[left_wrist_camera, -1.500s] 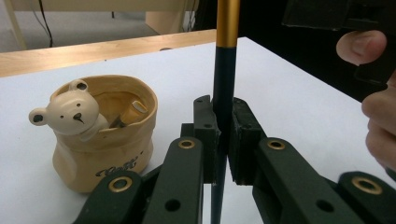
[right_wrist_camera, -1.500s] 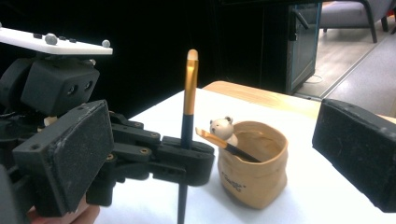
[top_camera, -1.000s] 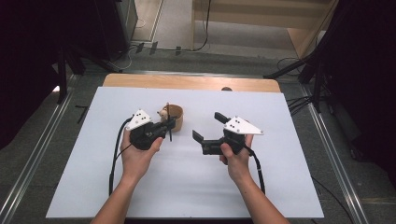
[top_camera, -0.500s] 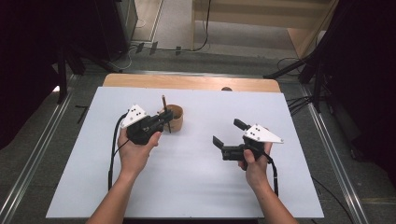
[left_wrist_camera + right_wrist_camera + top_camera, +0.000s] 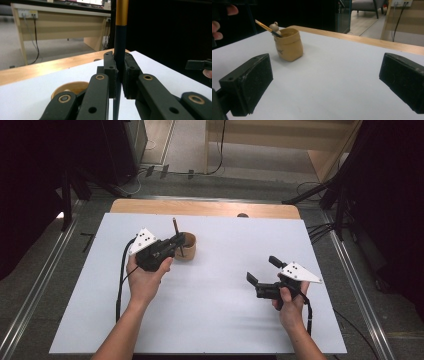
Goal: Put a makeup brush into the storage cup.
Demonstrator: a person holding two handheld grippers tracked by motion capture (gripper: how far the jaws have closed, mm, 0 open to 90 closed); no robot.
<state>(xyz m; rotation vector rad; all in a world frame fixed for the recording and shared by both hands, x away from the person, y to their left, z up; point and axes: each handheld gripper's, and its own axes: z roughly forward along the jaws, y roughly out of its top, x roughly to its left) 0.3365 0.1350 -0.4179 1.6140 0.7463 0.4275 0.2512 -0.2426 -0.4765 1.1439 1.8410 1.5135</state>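
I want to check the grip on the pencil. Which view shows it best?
The left gripper view: the left gripper pads clamp the pencil close up. The high view shows it small, rising beside the brown pot. The right gripper view shows its upper part slanting from the pot.

White-topped table (image 5: 210,315) w/ small tan pot (image 5: 187,246) on it

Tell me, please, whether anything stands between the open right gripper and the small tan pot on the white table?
Nothing visible does. Bare white table lies between the right gripper and the small tan pot. The left gripper, clamping a dark pencil, is at the pot's far side.
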